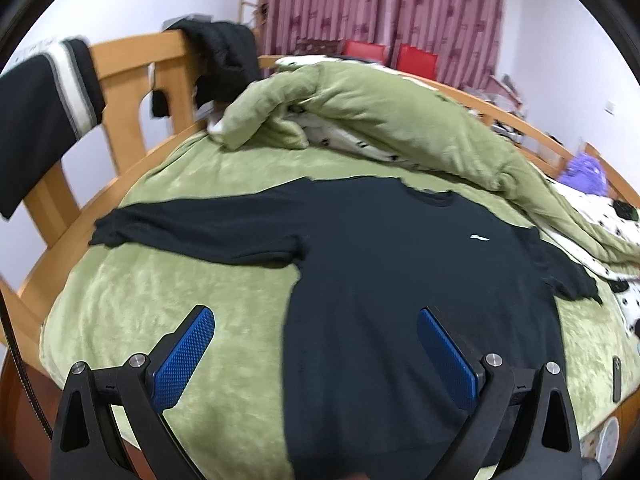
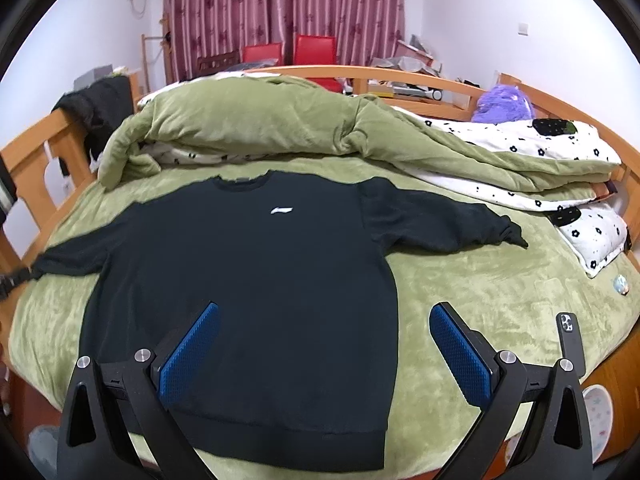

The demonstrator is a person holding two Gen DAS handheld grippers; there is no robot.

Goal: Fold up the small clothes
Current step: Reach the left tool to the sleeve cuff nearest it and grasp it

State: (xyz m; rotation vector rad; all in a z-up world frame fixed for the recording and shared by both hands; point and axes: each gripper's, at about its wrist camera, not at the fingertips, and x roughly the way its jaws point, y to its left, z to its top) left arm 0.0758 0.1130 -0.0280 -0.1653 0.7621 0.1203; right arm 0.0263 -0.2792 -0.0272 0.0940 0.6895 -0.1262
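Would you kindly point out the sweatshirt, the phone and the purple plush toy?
sweatshirt (image 2: 248,280): right wrist view, middle of chest.
phone (image 2: 571,340): right wrist view, back of case.
purple plush toy (image 2: 505,105): right wrist view, furry body.

A black sweatshirt (image 2: 248,280) lies flat on the green bed (image 2: 480,292), sleeves spread — the right tongs (image 2: 325,320) hang spread wide above its hem, one blue pad over fabric, a phone (image 2: 570,340) nearby.

We were in a home bedroom: a wooden-framed bed (image 2: 40,136) under us, a rumpled quilt (image 2: 256,124) and curtains (image 2: 280,4) at twelve o'clock.
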